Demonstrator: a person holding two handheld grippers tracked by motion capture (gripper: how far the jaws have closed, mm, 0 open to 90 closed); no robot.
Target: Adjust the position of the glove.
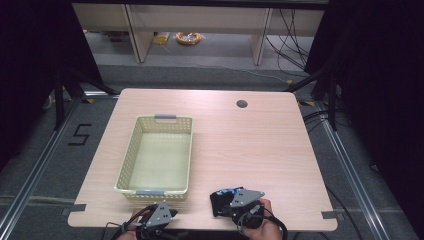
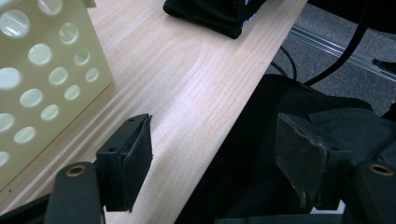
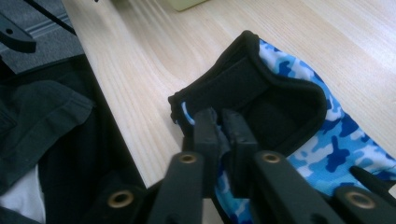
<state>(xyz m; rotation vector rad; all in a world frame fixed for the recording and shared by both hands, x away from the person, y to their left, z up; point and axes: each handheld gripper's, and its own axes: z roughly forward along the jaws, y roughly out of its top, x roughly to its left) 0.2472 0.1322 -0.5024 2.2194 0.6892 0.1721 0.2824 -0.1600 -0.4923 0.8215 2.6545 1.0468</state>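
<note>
While the right gripper (image 3: 222, 126) is held low at the near edge of the table (image 1: 250, 145), its two black jaws are seen almost closed, with only a narrow gap between them. A fold of the glove (image 3: 299, 135), a black item with blue camouflage fabric, is pinched between the pads at its near edge. From the right gripper view, the rest of the glove is spread flat on the wood beyond and to the right of the jaws. In the high view, the glove (image 1: 222, 197) is located directly in front of the right hand (image 1: 260, 222).

The left gripper (image 2: 212, 154) is held at the same table edge, jaws wide apart and nothing between them. Just beyond its left jaw, the cream perforated basket (image 1: 157, 155) is positioned, well apart from the glove.
</note>
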